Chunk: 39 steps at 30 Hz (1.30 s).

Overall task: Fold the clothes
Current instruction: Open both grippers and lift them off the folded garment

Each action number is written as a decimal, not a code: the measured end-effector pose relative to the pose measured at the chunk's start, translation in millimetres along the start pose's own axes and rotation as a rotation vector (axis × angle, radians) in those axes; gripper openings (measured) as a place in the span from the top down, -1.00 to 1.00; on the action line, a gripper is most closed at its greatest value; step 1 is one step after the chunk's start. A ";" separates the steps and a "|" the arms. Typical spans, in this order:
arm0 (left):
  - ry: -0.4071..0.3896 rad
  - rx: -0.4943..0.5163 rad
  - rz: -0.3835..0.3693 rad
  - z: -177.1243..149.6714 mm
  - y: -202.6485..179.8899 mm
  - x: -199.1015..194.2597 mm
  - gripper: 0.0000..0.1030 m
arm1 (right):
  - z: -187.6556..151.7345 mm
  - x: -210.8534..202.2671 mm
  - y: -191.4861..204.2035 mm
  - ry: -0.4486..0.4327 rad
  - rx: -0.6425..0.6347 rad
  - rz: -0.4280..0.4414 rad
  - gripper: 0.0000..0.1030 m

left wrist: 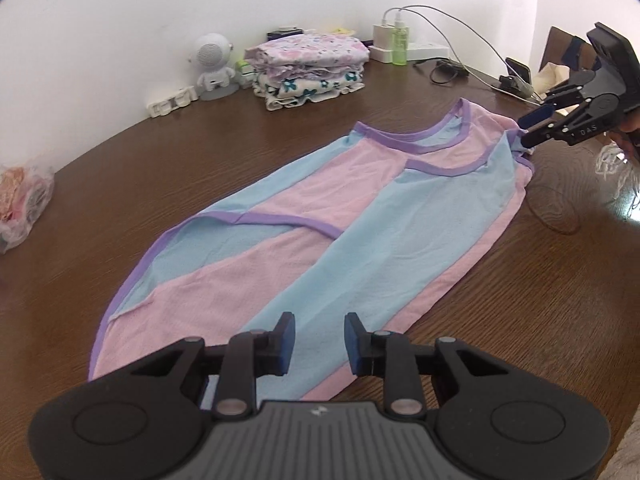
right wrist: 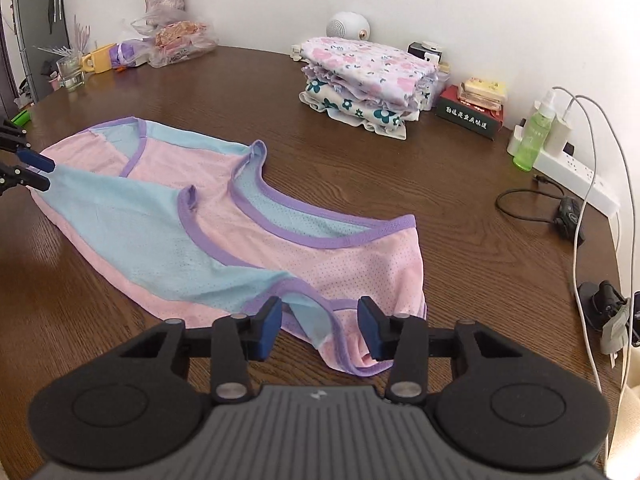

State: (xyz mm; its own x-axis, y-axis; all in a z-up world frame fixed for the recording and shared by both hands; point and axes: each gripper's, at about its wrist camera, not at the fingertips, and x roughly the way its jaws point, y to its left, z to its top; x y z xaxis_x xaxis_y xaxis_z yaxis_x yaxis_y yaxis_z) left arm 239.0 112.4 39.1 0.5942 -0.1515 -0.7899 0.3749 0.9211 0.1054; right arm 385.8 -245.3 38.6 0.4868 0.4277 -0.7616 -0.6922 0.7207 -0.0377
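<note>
A sleeveless top [left wrist: 280,240] in pink and light blue with purple trim lies flat on the brown wooden table [left wrist: 180,152], one blue side panel folded in over the middle. My left gripper [left wrist: 320,344] hovers at the hem end, jaws apart, with blue cloth showing in the gap and neither pad pressing on it. In the right wrist view the same top [right wrist: 224,216] runs away to the left gripper [right wrist: 40,171] at the far left. My right gripper [right wrist: 320,330] is at the shoulder end, open, with a loose blue strap fold lying between its fingers; the left wrist view shows it [left wrist: 530,128] at the top's far corner.
A stack of folded floral clothes [right wrist: 368,80] stands at the back by the wall, beside a white robot-shaped speaker [left wrist: 214,66]. A power strip [right wrist: 576,176], green spray bottle [right wrist: 534,136], cables and a red box [right wrist: 468,116] crowd the right edge. A plastic bag [left wrist: 24,200] lies left.
</note>
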 end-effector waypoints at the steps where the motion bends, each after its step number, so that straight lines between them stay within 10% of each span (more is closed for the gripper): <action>1: 0.005 0.011 -0.011 2.4 -4.2 4.6 0.51 | -1.5 3.6 0.3 0.009 -0.018 -0.006 0.27; 5: 0.041 0.033 -0.018 6.8 -15.1 21.7 0.51 | -2.8 12.7 10.3 0.035 -0.134 -0.031 0.97; 11: 0.053 0.009 -0.016 3.5 -11.2 25.0 0.52 | -5.4 7.1 12.3 0.050 -0.258 -0.117 0.97; 22: 0.047 -0.033 -0.019 -1.9 -6.4 20.5 0.52 | -9.7 14.2 10.2 0.054 -0.243 -0.082 0.90; 26: -0.012 -0.089 -0.040 -3.5 0.8 3.9 0.49 | -7.5 -5.7 1.4 0.009 -0.124 -0.041 0.29; 32: -0.075 -0.152 0.036 -9.1 13.6 -14.1 0.37 | 6.2 -31.3 14.5 -0.160 0.014 0.124 0.26; 39: -0.034 -0.171 0.084 -33.0 24.4 -9.9 0.41 | 18.7 26.1 79.0 -0.080 -0.124 0.150 0.26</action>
State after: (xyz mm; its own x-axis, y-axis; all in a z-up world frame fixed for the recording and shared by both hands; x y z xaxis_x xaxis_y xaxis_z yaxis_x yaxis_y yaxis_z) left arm 218.8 148.2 29.6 0.6429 -0.0805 -0.7617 0.1979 0.9781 0.0637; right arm 353.8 -166.9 27.8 0.4105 0.5711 -0.7108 -0.8183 0.5747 -0.0108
